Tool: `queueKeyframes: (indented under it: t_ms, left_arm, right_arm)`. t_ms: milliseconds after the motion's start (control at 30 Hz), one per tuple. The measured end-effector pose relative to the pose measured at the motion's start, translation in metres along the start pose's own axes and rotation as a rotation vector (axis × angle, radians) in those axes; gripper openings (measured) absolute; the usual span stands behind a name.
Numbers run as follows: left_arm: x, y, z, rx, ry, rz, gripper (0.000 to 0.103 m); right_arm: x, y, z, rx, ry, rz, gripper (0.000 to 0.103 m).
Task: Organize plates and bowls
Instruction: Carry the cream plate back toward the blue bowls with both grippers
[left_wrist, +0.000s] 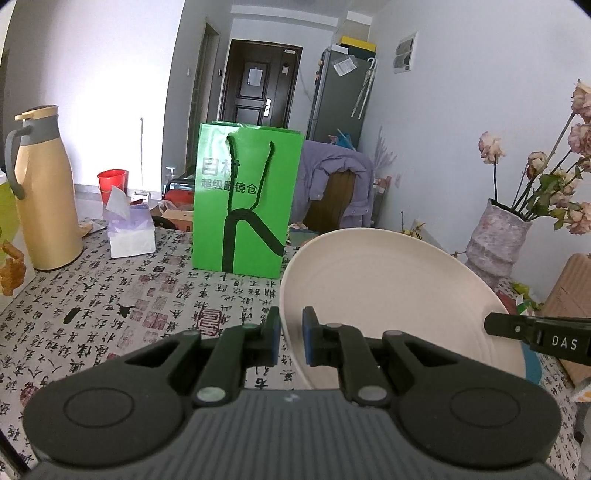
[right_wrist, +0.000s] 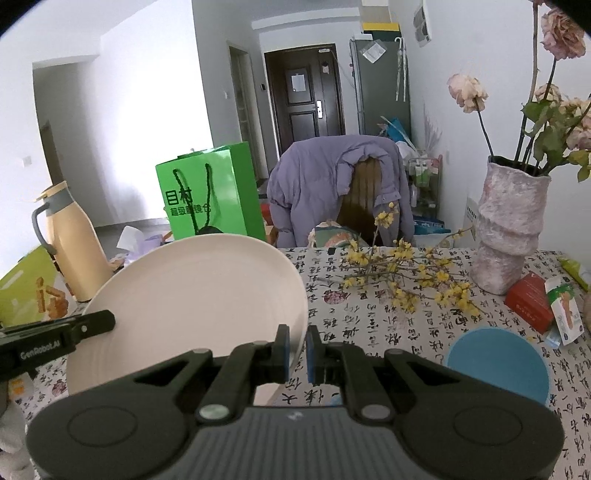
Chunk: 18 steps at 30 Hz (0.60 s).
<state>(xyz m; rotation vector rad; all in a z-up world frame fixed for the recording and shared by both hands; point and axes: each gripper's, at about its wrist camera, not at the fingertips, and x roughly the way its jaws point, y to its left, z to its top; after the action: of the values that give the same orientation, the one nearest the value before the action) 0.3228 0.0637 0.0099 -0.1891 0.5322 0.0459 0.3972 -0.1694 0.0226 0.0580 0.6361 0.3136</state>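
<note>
Left wrist view: the left gripper (left_wrist: 291, 338) is clamped on the left rim of the cream plate (left_wrist: 388, 295), one blue pad on each face of the edge. The plate is off the table (left_wrist: 110, 302) and tilted, its hollow face rising ahead and to the right of the fingers. At its far right rim the tip of the right gripper (left_wrist: 491, 325) touches the edge. A sliver of the blue plate (left_wrist: 532, 365) peeks out below the cream one, right of the fingers. A green bag (left_wrist: 243, 199) stands ahead, slightly left.

Right wrist view: the right gripper (right_wrist: 297, 349) is closed tight on the right rim of the cream plate (right_wrist: 192, 295), which spreads ahead and left. The left gripper (right_wrist: 110, 319) grips the opposite edge. The blue plate (right_wrist: 498, 363) lies flat on the table (right_wrist: 388, 332), right of the fingers, apart from them.
</note>
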Motion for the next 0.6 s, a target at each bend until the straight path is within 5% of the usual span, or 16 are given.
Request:
queueKeyframes:
  t_ms: [600]
  left_arm:
    - [-0.036,-0.014,-0.010,0.028,-0.021,0.018,0.012]
  right_arm:
    - [-0.036,-0.001,-0.016,0.009,-0.024,0.010,0.009]
